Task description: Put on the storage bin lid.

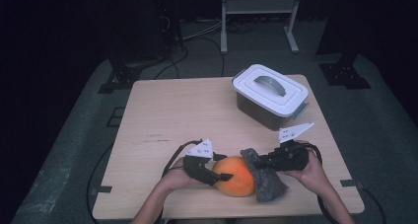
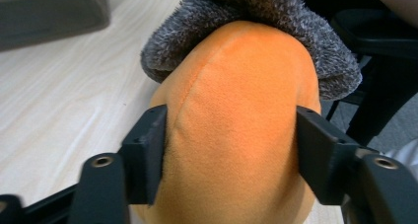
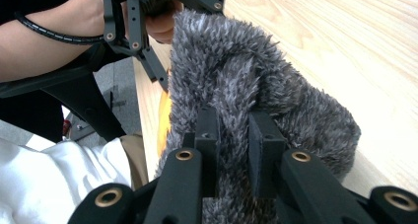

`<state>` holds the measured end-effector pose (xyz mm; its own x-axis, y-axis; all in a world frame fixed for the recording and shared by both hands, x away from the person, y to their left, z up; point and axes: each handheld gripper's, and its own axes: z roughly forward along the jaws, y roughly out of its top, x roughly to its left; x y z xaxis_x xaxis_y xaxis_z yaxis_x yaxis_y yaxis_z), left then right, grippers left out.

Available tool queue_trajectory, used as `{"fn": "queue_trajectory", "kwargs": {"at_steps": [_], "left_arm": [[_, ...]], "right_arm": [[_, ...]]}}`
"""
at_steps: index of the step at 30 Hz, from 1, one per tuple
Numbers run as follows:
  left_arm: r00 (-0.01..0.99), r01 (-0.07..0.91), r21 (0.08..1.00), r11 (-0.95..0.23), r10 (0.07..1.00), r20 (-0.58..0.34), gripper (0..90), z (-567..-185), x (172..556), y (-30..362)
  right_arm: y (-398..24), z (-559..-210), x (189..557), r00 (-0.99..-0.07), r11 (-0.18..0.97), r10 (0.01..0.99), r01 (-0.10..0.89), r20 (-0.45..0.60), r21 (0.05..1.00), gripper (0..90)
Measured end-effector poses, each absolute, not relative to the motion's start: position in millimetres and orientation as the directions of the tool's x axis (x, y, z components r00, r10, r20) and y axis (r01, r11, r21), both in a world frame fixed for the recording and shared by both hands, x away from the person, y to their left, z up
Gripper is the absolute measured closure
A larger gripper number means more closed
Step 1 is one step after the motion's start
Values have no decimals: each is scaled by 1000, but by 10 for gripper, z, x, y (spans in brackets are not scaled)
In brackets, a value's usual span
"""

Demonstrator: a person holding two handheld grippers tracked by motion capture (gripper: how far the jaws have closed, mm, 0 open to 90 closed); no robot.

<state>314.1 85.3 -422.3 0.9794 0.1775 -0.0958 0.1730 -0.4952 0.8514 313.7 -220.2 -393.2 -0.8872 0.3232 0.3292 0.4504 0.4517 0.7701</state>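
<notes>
A: Lower middle of the high view: round orange plush ball [image 1: 235, 182] sat on the light wooden table [image 1: 172, 115], near its front edge. Left gripper [image 1: 223, 176] was clamped on it, 2 jaws pressed into the plush sides in the left gripper view [image 2: 236, 135].

B: Right one?

A: Right gripper [image 1: 257, 163] was pinched tight on the fuzzy grey cloth [image 1: 266, 177], which draped over the ball's right side. Fibres were squeezed between the jaws in the right gripper view [image 3: 256, 86].

B: Risks?

A: Probably 3. Plush was soft and round, so it could squirt out of the left jaws if they squeezed harder. A pull on the cloth could drag the ball toward the table's lower edge. Grip looked like pile only, so the cloth could slip free.

B: Containers?

A: 1, upper right of the high view: dark translucent plastic box with white lid and grey handle [image 1: 270, 96], lid on, well apart from the ball. Contents couldn't be told.
</notes>
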Motion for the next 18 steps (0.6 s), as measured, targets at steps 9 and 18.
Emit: {"fn": "queue_trajectory", "kwargs": {"at_steps": [9,18], "left_arm": [[979,93,850,-519,201,16,387,-4035,3077,922],[982,67,851,-521,186,36,384,-4023,3056,907]], "right_arm": [[-2205,-3906,3134,-886,449,351,444,304,776,771],[-2024,-3830,3054,-906,455,331,399,265,796,769]]}}
